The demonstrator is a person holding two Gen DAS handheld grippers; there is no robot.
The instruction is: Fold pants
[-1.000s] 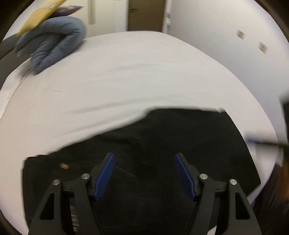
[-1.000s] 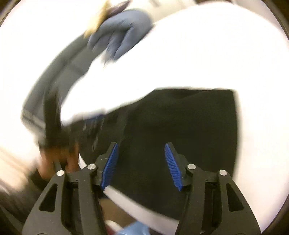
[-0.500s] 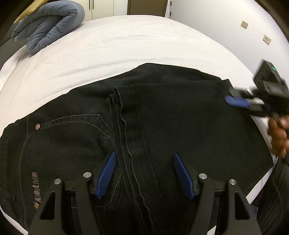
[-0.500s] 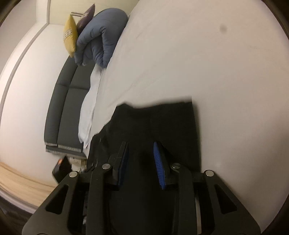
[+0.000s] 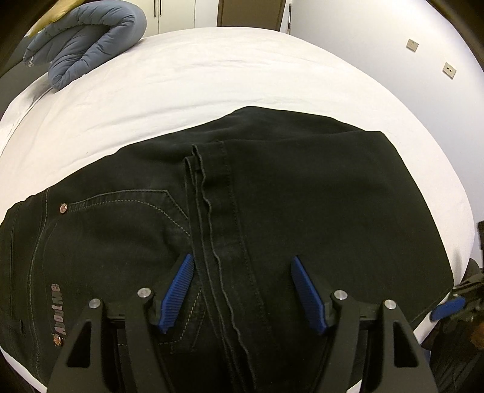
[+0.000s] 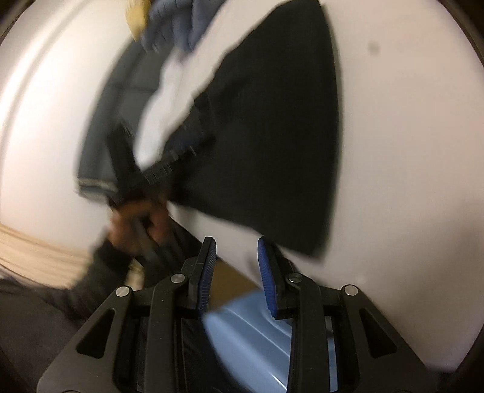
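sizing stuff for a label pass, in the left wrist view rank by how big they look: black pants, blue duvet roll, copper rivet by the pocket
1. black pants
2. blue duvet roll, though farther from the camera
3. copper rivet

A bed (image 5: 242, 75) with a white sheet fills the space ahead of the tool. At its far left corner lies a rolled grey-blue duvet (image 5: 87, 51). Beyond it stand pale cupboard doors (image 5: 175, 15) and a brown door (image 5: 251, 13). To the right runs a white wall (image 5: 378, 45) carrying two small sockets (image 5: 413, 45). A dark grey sofa (image 6: 115, 121), blurred, sits left of the bed, beside light wooden floor (image 6: 27, 251).
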